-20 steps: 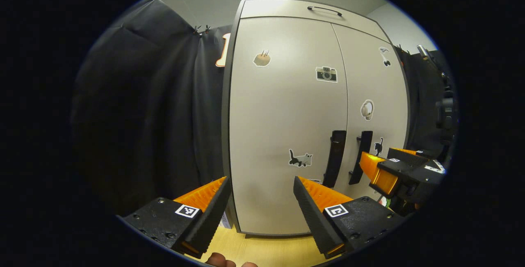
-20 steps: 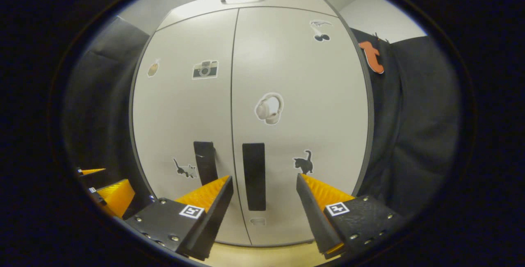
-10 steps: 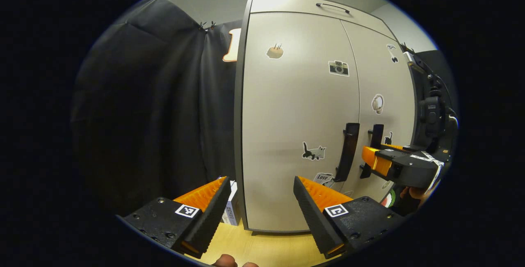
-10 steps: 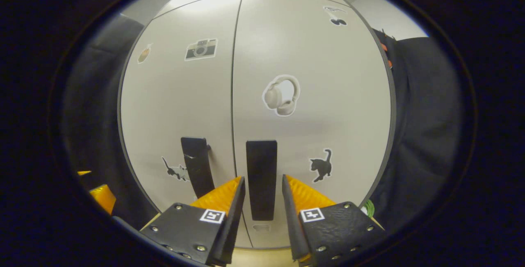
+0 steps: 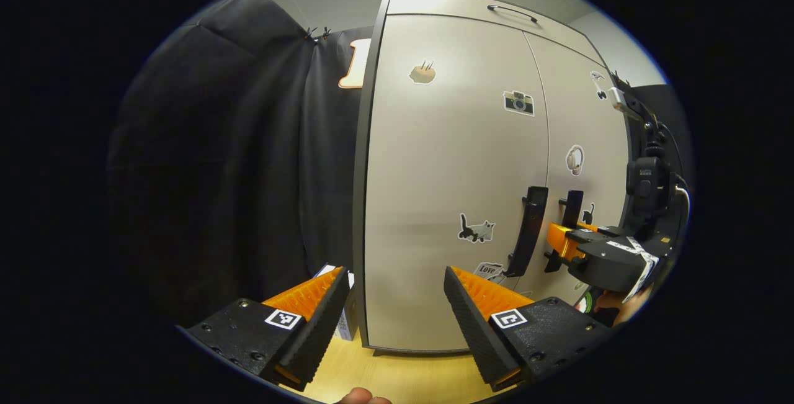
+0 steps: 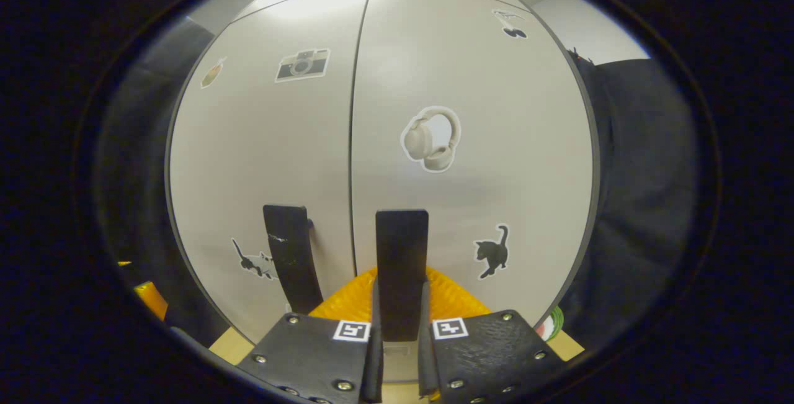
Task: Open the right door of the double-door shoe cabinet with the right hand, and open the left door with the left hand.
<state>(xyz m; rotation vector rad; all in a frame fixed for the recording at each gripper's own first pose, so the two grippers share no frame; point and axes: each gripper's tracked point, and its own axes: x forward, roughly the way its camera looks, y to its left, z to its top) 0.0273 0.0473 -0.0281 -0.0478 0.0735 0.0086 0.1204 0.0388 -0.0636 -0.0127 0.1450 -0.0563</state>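
Hiding the right handle's (image 6: 401, 261) foot (contact unclear), right gripper (image 6: 400, 336) flanks it.

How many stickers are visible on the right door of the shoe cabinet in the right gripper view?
3 on the right door: a cherry-like sticker near the top, a headphones sticker mid-door, a black cat sticker beside the handle. The right gripper may hide another lower down.

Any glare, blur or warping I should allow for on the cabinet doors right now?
Right gripper view: sharp; fisheye bulges the doors round, soft glare along their top. Left gripper view: sharp too, cabinet edges bowed, bright patch on the left door.
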